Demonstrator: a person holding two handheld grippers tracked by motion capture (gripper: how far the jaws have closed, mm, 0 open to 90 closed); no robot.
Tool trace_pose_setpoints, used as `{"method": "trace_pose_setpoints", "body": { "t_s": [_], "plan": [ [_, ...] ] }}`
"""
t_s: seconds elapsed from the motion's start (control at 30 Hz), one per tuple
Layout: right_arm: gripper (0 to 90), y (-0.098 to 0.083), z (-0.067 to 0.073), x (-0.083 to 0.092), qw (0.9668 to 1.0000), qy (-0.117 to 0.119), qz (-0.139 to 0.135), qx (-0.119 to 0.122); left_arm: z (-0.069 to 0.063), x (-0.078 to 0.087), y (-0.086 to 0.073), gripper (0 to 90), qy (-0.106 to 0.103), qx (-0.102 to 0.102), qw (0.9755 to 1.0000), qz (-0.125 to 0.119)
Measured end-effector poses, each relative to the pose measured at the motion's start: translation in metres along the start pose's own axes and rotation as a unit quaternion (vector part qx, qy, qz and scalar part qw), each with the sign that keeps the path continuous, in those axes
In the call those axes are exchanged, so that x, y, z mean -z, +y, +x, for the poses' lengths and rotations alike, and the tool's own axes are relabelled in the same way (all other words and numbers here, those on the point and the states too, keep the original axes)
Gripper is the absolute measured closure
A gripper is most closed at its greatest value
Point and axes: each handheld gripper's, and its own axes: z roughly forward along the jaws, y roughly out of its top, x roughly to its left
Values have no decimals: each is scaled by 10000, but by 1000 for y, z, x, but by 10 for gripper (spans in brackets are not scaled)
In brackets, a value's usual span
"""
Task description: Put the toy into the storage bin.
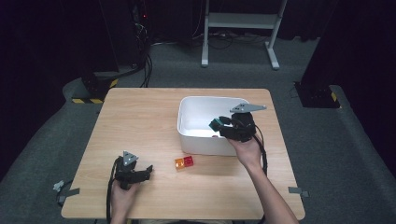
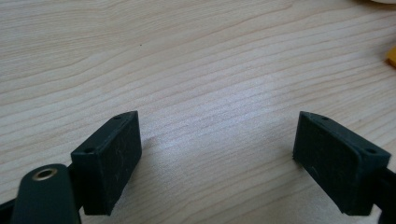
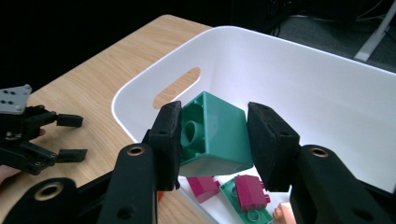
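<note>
Right gripper [image 3: 212, 140] is closed on a green plastic building block [image 3: 215, 135] — held over the white plastic bin [image 3: 303, 79].

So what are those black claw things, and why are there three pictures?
They're hand-held grabbing tools. A person at a wooden table holds one in each hand, and each has two black fingers that squeeze together.

The high view comes from a camera above the table. The other two come from small cameras riding on each tool, looking along its fingers.

The right gripper is squeezing a green building block above a white bin. Inside the bin lie more blocks: dark pink, green and one pale pink.

The left gripper rests low over the table, fingers wide apart, holding nothing. An orange block and a red block sit side by side on the table in front of the bin.
</note>
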Motion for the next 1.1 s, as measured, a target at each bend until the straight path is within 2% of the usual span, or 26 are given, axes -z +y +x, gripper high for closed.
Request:
{"method": "trace_pose_setpoints", "body": {
  "t_s": [0.2, 0.67, 0.83, 0.93, 1.1],
  "plan": [
    [570, 1, -8, -7, 9998, -114, 75, -143, 0, 0, 0, 155, -1, 0, 10000, -1],
    [561, 2, -21, -24, 9985, -381, 297, -252, 0, 0, 0, 154, -1, 0, 10000, -1],
    [473, -1, -24, -30, 9978, -374, 457, -302, 0, 0, 0, 155, 0, -5, 10000, -2],
    [465, -1, -22, -27, 9982, -363, 387, -279, 0, 0, 0, 155, 0, -5, 10000, -3],
    [466, -5, -9, -15, 9995, -229, 142, -164, 0, 0, 0, 155, 1, -6, 10000, -1]
  ]
}}
